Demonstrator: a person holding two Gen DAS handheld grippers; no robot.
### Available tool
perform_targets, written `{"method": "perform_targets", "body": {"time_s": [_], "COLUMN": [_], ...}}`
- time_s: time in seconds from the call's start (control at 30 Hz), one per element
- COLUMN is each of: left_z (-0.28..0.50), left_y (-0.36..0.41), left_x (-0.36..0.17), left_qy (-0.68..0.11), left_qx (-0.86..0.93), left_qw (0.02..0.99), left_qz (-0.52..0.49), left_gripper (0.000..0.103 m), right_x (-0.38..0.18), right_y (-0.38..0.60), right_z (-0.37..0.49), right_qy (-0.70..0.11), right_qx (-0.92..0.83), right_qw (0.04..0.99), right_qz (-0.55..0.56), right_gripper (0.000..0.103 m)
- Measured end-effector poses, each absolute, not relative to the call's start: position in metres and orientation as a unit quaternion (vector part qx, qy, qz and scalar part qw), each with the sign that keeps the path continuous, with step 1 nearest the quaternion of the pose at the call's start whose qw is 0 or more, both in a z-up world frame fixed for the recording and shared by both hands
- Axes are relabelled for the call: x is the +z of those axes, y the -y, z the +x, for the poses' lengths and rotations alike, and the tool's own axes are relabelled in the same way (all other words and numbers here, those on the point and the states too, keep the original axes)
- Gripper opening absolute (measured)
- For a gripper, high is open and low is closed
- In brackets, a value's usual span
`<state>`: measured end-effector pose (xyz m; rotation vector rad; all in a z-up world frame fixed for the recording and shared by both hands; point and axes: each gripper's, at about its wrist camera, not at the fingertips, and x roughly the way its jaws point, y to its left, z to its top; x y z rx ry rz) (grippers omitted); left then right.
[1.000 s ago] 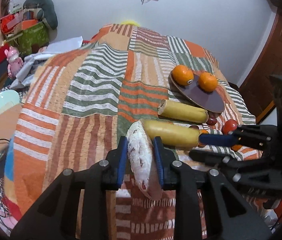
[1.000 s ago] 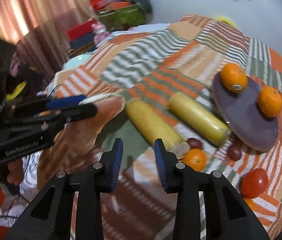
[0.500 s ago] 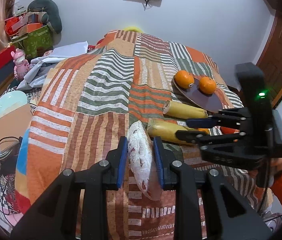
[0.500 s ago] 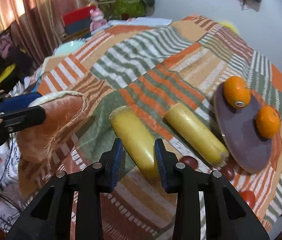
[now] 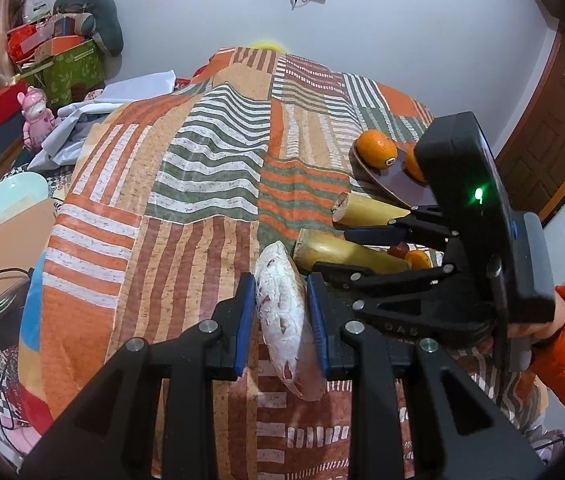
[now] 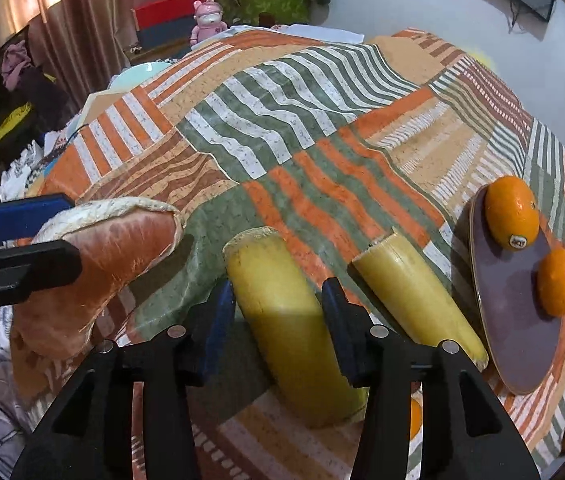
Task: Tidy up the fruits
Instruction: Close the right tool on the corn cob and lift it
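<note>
My left gripper [image 5: 281, 312] is shut on a reddish fruit slice with a white speckled face [image 5: 287, 320], held above the patchwork bedspread; the slice also shows in the right wrist view [image 6: 94, 264]. My right gripper [image 6: 278, 320] is open, its jaws standing on either side of the nearer yellow cut cane piece [image 6: 286, 332]. A second yellow piece [image 6: 414, 300] lies beside it. Two oranges [image 6: 512, 212] [image 6: 558, 282] sit on a dark oval board [image 6: 510, 320]. The right gripper appears in the left wrist view [image 5: 362, 252].
A small orange [image 5: 416, 259] and a dark red fruit [image 5: 398, 250] lie behind the right gripper. The bedspread [image 5: 202, 184] stretches far and left. Boxes, a pink toy [image 5: 36, 116] and clutter sit off the left edge; a wooden door [image 5: 554, 120] is at the right.
My right gripper has moved forward and down so its jaws now straddle the nearer yellow piece. My left gripper has kept its hold on the slice and stayed nearly still.
</note>
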<state>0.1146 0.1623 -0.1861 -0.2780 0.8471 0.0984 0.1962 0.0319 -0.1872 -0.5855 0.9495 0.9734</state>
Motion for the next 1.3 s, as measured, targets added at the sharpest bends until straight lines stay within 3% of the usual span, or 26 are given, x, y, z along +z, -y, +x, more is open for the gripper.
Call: {"method": "perform_targets", "body": {"time_s": [0.23, 0.27, 0.3, 0.33, 0.57, 0.73, 0.9, 1.1, 1.3], "left_z": [0.115, 0.115, 0.115, 0.115, 0.118, 0.118, 0.120, 0.123, 0.128], "left_y": [-0.157, -0.157, -0.156, -0.155, -0.140, -0.136, -0.137, -0.140, -0.144], "left_x": [-0.177, -0.175, -0.173, -0.171, -0.154, -0.154, -0.157, -0.163, -0.170], "left_qy": [-0.403, -0.401, -0.400, -0.398, -0.383, -0.385, -0.390, -0.394, -0.399], "left_qx": [0.048, 0.048, 0.047, 0.046, 0.039, 0.036, 0.035, 0.034, 0.035], "left_qw": [0.905, 0.906, 0.906, 0.907, 0.915, 0.915, 0.913, 0.910, 0.907], "left_qz": [-0.129, -0.129, -0.128, -0.127, -0.118, -0.119, -0.116, -0.121, -0.127], "left_gripper": [0.026, 0.026, 0.026, 0.026, 0.026, 0.026, 0.026, 0.026, 0.026], "right_x": [-0.166, -0.160, -0.151, -0.142, -0.104, -0.134, -0.166, -0.183, -0.199], "right_y": [-0.019, -0.016, -0.009, -0.004, 0.024, 0.013, 0.005, -0.005, -0.011], "right_z": [0.196, 0.198, 0.200, 0.202, 0.212, 0.206, 0.211, 0.218, 0.224], "right_qy": [-0.408, -0.405, -0.398, -0.396, -0.389, -0.413, -0.452, -0.454, -0.465], "right_qx": [0.432, 0.431, 0.430, 0.430, 0.429, 0.430, 0.430, 0.428, 0.419], "right_qw": [0.765, 0.770, 0.778, 0.782, 0.795, 0.772, 0.749, 0.744, 0.743], "right_qz": [-0.247, -0.238, -0.227, -0.216, -0.178, -0.221, -0.223, -0.238, -0.240], "right_gripper": [0.033, 0.025, 0.004, 0.001, 0.001, 0.017, 0.017, 0.038, 0.038]}}
